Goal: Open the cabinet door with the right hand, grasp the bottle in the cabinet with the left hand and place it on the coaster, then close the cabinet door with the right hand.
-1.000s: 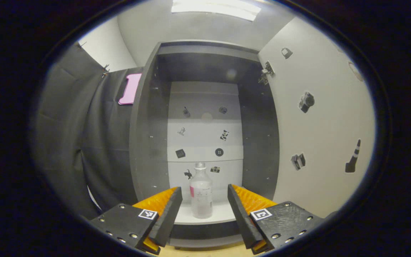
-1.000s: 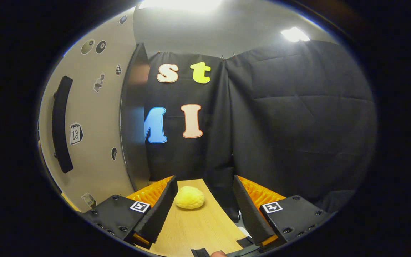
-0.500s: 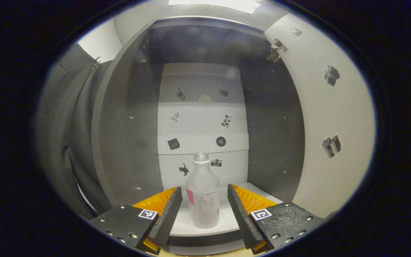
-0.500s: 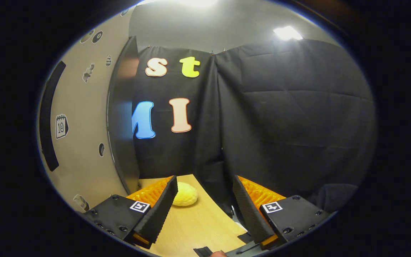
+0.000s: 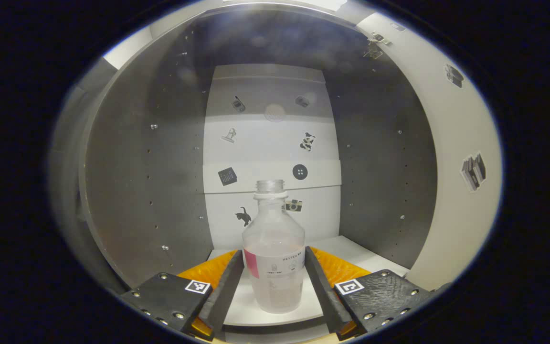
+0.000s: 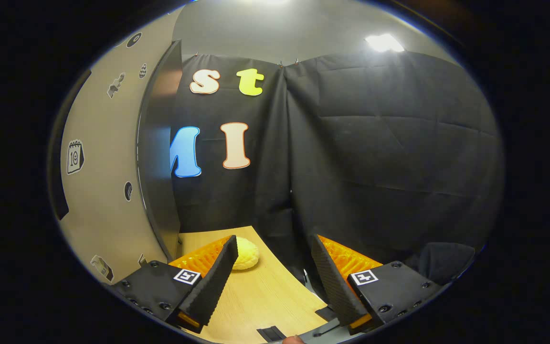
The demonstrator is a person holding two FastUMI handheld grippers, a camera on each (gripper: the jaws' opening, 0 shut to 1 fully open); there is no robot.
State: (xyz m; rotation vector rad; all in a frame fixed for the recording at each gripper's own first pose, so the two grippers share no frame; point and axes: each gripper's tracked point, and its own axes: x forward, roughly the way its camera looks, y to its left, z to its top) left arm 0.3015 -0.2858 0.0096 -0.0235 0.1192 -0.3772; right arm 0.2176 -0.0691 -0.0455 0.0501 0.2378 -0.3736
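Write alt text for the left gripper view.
A clear bottle stands upright on the cabinet floor between the open left claw, its fingers flanking it without clearly pressing. The cabinet door is swung open at right.

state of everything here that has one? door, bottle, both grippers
cabinet door: swung open
bottle: upright on the cabinet floor, no cap, between the left gripper's fingers, not lifted
left gripper: open, fingers either side of the bottle; contact unclear
right gripper: open, empty, over the wooden table
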